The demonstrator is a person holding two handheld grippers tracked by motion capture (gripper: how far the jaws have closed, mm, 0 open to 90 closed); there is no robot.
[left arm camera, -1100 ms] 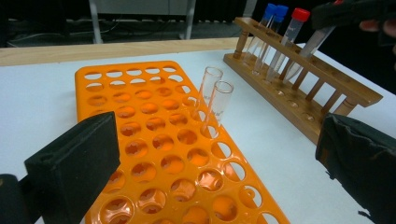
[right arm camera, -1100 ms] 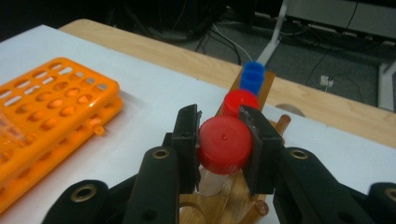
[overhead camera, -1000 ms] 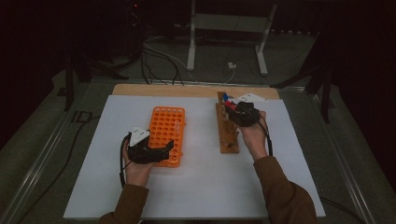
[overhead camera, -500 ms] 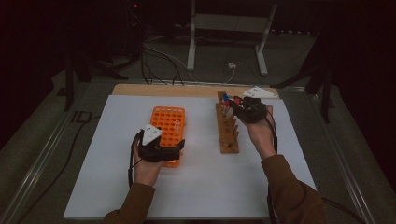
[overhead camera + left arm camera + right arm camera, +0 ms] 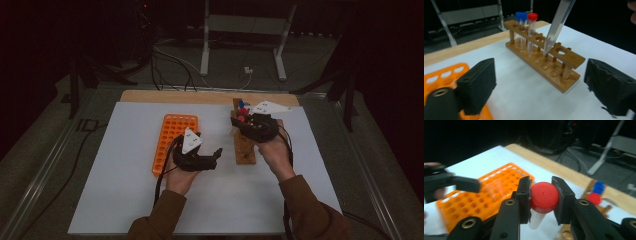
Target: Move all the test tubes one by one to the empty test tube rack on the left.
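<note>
Orange rack (image 5: 172,140) lying flat just left of the left claw (image 5: 216,157), touching its near side. White sheet (image 5: 125,200) beneath. Just beyond the right claw (image 5: 239,124), blue-capped tubes (image 5: 241,104); well beyond, grey stand (image 5: 240,25) and cables (image 5: 170,60).

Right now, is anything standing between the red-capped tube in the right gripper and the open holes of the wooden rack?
Nothing visible does. The right gripper holds the red-capped tube, whose tip hangs just above an open hole of the wooden rack.
</note>
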